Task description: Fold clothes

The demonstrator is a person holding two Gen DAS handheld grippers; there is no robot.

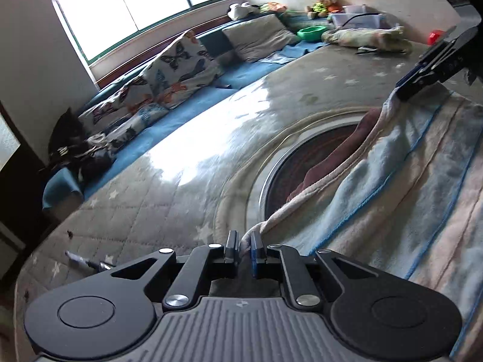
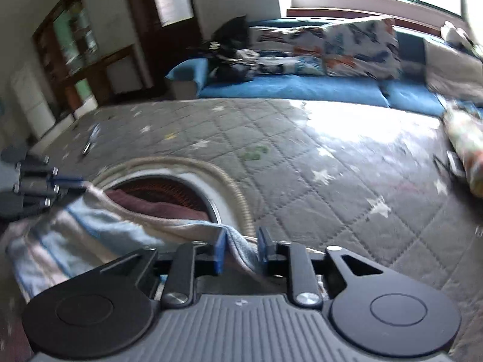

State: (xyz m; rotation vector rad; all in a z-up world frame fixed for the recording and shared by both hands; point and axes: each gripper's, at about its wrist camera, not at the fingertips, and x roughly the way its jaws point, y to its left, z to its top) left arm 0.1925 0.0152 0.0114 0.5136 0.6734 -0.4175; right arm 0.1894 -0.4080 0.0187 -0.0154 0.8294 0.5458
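The striped towel (image 1: pixel 392 187) hangs stretched between the two grippers, lifted above the quilted mat (image 1: pixel 169 187). The left gripper (image 1: pixel 244 249) is clamped on one corner of it: the cloth bunches up between the black pad and the blue pad, which sit close together with the fabric pinched in the gap. The right gripper (image 2: pixel 241 252) is closed on the other corner, a fold of blue-edged terry pressed between its two blue pads. In the left wrist view the right gripper (image 1: pixel 422 75) shows at the upper right, biting the far end of the same top edge. The towel is fluffy, in pale blue and cream bands with thin darker blue lines, and sags in soft folds along its held edge. Behind it lies a maroon cloth (image 1: pixel 338 157) on a round dark disc with a pale rim (image 1: pixel 271 178). Farther off, a butterfly-print cushion (image 1: pixel 181 66) rests on a blue mattress (image 1: pixel 193 114) under the window (image 1: pixel 135 3).
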